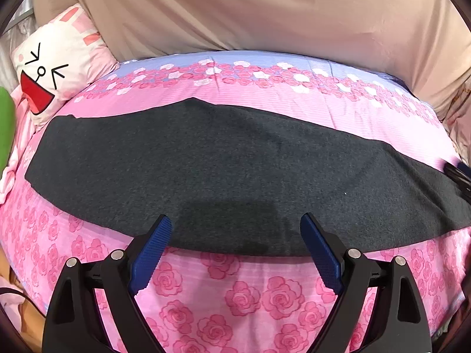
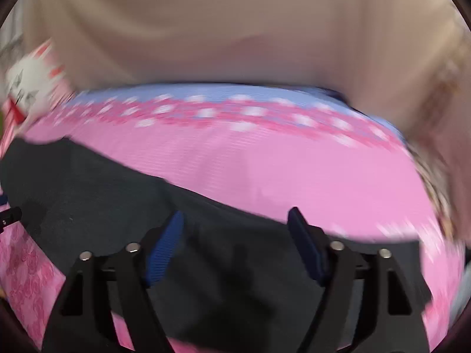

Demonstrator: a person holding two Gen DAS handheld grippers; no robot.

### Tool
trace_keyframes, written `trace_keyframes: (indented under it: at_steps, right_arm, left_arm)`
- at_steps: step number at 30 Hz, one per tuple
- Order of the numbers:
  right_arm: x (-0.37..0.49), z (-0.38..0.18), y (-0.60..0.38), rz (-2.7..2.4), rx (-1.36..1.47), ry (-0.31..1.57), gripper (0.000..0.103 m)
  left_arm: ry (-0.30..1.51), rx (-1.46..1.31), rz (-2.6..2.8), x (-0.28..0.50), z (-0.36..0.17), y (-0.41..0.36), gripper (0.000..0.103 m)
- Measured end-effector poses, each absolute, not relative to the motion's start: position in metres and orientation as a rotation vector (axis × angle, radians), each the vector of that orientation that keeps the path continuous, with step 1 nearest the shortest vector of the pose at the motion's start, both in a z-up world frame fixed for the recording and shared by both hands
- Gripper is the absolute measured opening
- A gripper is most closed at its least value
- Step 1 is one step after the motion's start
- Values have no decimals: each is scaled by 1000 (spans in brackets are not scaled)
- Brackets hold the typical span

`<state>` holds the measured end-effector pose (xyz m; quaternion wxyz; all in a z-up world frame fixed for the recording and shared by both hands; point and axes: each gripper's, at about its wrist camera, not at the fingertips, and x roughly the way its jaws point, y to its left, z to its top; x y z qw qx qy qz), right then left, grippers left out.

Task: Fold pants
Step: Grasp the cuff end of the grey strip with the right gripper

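Note:
Dark grey pants (image 1: 223, 170) lie flat as one long band across a pink rose-print bed cover (image 1: 241, 297). My left gripper (image 1: 236, 220) is open and empty, its blue pads (image 1: 153, 250) hovering over the near edge of the pants. My right gripper (image 2: 237, 216) is open and empty above the right end of the pants (image 2: 97, 200); this view is blurred by motion. The right gripper also shows as a dark tip at the right edge of the left wrist view (image 1: 459, 176).
A white cartoon-face pillow (image 1: 56, 67) lies at the far left of the bed. A beige curtain (image 1: 265, 8) hangs behind the bed. A green object (image 1: 5, 123) sits at the left edge. The cover (image 2: 294, 170) has a lilac strip at the back.

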<state>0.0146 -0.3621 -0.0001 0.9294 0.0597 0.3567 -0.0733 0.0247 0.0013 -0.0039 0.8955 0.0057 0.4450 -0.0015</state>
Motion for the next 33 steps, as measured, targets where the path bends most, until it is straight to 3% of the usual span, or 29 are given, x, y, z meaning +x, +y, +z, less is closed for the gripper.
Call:
trace_keyframes:
  at_steps: [5,12,13,14,17,19,20,26,33]
  right_arm:
    - [-93,-28,-495,-443,523,735,74]
    - [-98,-55,-528,-388,687,734,72]
    - [-92,-55,-528,-370,692,735,65]
    - [-89,-57,-531,-343,720,737,48]
    - [-82,-60,-532,-350,745,741,38]
    - [-79,-62,-533,-353,767,740,17]
    - [-78,-63,-534,-345,786,729,15]
    - [-87,-18,-507,-207,856,513,13]
    - [-17,80,-390,34,631,495,13]
  left_arm:
    - [919,17,-26,26,-3,-18,87]
    - [912,69,-52,15,1,-48,87]
    - [914,75,-52,13,1,-50,87]
    - [918,84,-52,12,0,-51,87]
    - [923,109,-51,9,-2,-53,87]
    - [928,121,-53,9,-4,-53,87]
    - [928,124,-53,8,-5,-52,87]
    - [931,118,-31,9,-10,-33,87]
    - [934,54,0,12,-15,13,87]
